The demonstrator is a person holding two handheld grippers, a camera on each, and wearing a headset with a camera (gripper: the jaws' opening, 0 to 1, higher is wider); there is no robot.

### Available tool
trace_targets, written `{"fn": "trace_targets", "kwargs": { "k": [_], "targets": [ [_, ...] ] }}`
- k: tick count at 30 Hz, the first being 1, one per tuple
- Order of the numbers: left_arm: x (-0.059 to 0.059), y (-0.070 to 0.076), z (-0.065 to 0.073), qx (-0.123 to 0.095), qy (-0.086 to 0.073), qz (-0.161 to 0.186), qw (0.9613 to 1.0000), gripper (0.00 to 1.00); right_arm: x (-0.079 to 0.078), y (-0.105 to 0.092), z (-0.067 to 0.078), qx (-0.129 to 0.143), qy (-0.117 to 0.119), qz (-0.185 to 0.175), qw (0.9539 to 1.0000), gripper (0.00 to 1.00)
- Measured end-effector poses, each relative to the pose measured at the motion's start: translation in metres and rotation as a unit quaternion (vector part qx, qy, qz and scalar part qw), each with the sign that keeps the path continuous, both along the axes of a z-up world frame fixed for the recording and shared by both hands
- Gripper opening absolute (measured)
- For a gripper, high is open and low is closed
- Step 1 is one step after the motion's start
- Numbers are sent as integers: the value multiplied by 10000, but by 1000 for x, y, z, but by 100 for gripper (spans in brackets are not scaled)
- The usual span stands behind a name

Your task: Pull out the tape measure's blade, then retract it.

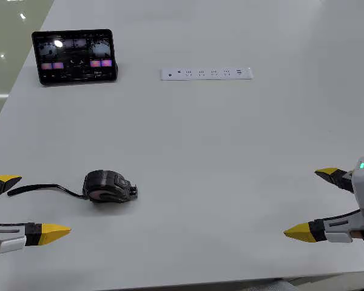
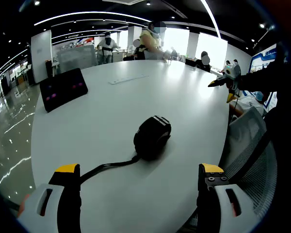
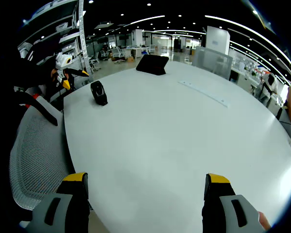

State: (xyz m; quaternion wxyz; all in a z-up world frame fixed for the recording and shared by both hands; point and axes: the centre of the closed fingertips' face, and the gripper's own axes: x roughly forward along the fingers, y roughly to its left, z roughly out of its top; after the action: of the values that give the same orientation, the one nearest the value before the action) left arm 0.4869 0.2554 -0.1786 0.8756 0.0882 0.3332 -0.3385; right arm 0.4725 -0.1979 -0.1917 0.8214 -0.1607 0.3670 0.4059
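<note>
Though small in view, probably pointing its blade mouth right, long axis left–right: tape measure (image 1: 108, 187) at near left of desk (image 1: 230, 151), strap (image 1: 42, 190) trailing left toward wide-spread left tongs (image 1: 42, 204). Near right, right tongs (image 1: 302, 202) also wide. Far side: tablet (image 1: 74, 56), power strip (image 1: 206, 74).

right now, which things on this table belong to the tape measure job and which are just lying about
For the job:
- tape measure, blade not pulled out, with its black strap
- left gripper, open, close to it
- right gripper, open, far across the table

Lying about:
- tablet, propped up at the back
- white power strip
</note>
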Motion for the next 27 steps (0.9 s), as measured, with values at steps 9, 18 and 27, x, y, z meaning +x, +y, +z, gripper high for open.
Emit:
{"fn": "trace_targets", "kwargs": {
  "k": [9,18,27],
  "targets": [
    [-1,1,1,-4,-19,-17,10000,99,-3,-3,0,-41,11,3,10000,99],
    [0,0,2,42,-65,-101,9999,99,-1,-3,1,-54,-44,21,10000,99],
    [9,-2,9,99,-195,-375,9991,99,11,4,9,-17,-256,122,9996,99]
  ]
}}
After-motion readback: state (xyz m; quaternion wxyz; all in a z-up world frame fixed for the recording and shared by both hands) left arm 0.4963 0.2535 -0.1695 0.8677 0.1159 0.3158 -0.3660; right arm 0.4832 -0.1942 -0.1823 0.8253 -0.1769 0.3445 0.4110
